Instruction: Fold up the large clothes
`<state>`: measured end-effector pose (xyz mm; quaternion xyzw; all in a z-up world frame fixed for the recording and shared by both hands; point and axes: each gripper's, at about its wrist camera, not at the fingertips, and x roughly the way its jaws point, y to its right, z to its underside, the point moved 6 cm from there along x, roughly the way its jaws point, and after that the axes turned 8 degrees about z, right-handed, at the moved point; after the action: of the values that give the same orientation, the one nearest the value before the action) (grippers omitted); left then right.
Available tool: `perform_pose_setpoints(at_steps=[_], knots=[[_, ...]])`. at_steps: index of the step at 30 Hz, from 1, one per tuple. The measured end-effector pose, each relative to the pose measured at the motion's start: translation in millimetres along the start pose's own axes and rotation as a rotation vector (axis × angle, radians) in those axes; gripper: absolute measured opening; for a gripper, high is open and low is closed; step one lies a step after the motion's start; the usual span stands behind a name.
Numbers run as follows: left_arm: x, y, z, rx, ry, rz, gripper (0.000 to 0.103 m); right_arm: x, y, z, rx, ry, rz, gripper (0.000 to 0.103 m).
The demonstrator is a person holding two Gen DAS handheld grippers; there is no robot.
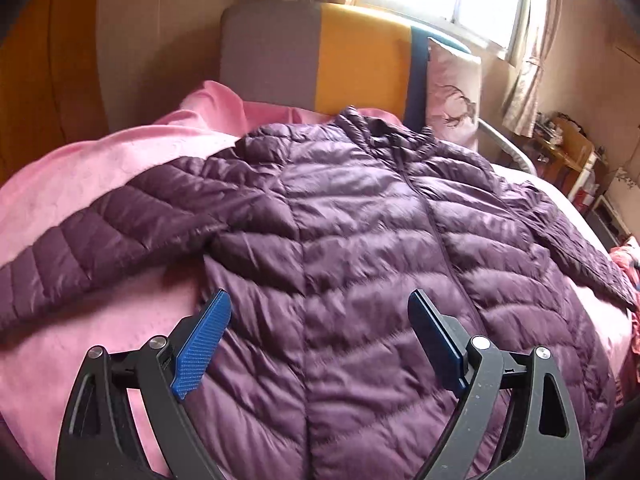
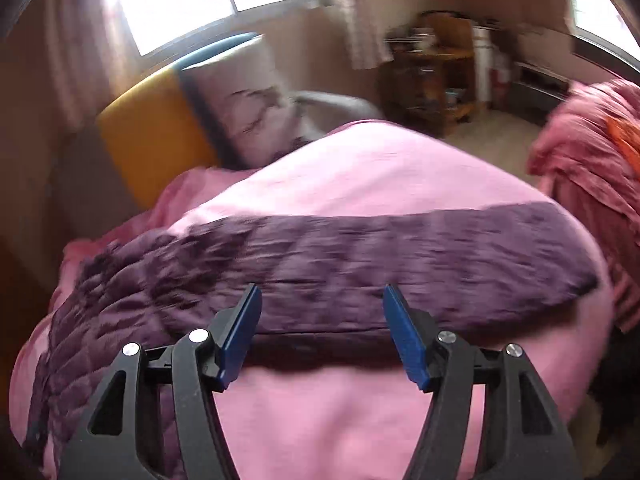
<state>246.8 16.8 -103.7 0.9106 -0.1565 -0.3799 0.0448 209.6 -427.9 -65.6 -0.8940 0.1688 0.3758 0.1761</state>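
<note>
A purple quilted puffer jacket (image 1: pixel 360 220) lies spread flat, front up, on a pink bed cover (image 1: pixel 80 184), with its collar toward the headboard and both sleeves stretched out. My left gripper (image 1: pixel 320 300) is open and empty, hovering over the jacket's lower body. In the right wrist view the jacket's right sleeve (image 2: pixel 360 252) stretches across the pink bed cover (image 2: pixel 360 420). My right gripper (image 2: pixel 322 292) is open and empty, just above the sleeve's near edge. This view is motion-blurred.
A grey, yellow and blue headboard (image 1: pixel 320 52) and a pale pillow (image 1: pixel 452 92) stand at the far end. A crumpled red-pink blanket (image 2: pixel 592 168) lies at the right bed edge. Wooden shelving (image 2: pixel 436 68) stands beyond the bed by the window.
</note>
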Motion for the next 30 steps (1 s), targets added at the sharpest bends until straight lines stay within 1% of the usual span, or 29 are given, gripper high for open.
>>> perform_pose_setpoints(at_steps=[1, 3, 4, 6, 7, 9, 10, 11, 12, 13, 14, 16, 18, 19, 20, 22, 26, 28, 30], knots=[[3, -3, -2, -0.014, 0.003, 0.004, 0.089, 13, -26, -2, -0.033, -0.023, -0.054, 0.060], [8, -7, -5, -0.032, 0.016, 0.002, 0.089, 44, -72, -8, -0.093, -0.071, -0.110, 0.060], [11, -10, -4, -0.035, 0.014, -0.010, 0.089, 61, -90, -13, -0.108, -0.087, -0.114, 0.060], [19, -15, 1, -0.049, 0.000, -0.018, 0.089, 93, -107, -19, -0.112, -0.122, -0.104, 0.059], [24, -19, 6, -0.072, -0.017, -0.019, 0.089, 109, -109, -22, -0.100, -0.138, -0.079, 0.059], [32, -29, 17, -0.126, -0.054, -0.002, 0.089, 142, -94, -21, -0.050, -0.189, -0.002, 0.059], [34, -32, 21, -0.143, -0.058, 0.000, 0.089, 158, -81, -18, -0.016, -0.216, 0.064, 0.059], [35, -35, 26, -0.165, -0.064, 0.007, 0.089, 167, -66, -14, 0.017, -0.230, 0.123, 0.054], [37, -38, 29, -0.184, -0.066, 0.015, 0.089, 172, -54, -11, 0.067, -0.220, 0.114, 0.048], [36, -38, 31, -0.192, -0.059, 0.016, 0.089, 172, -46, -10, 0.095, -0.195, 0.094, 0.042], [36, -38, 32, -0.187, -0.057, 0.010, 0.089, 172, -45, -10, 0.087, -0.181, 0.091, 0.040], [38, -36, 32, -0.178, -0.062, -0.003, 0.089, 171, -48, -10, 0.049, -0.164, 0.105, 0.041], [39, -35, 33, -0.169, -0.067, -0.011, 0.091, 166, -50, -12, 0.038, -0.163, 0.100, 0.043], [41, -35, 32, -0.167, -0.070, -0.011, 0.092, 160, -49, -13, 0.048, -0.156, 0.085, 0.050], [42, -35, 33, -0.162, -0.077, -0.012, 0.094, 150, -48, -12, 0.060, -0.136, 0.074, 0.060], [44, -35, 32, -0.152, -0.085, -0.015, 0.096, 128, -39, -13, 0.082, -0.095, 0.065, 0.066], [45, -34, 32, -0.142, -0.086, -0.016, 0.098, 84, 2, 1, 0.173, -0.074, 0.011, 0.068], [45, -33, 32, -0.139, -0.086, -0.018, 0.099, 63, 33, 14, 0.262, -0.076, -0.010, 0.068], [45, -32, 33, -0.138, -0.086, -0.018, 0.099, 44, 69, 31, 0.354, -0.077, -0.008, 0.068]])
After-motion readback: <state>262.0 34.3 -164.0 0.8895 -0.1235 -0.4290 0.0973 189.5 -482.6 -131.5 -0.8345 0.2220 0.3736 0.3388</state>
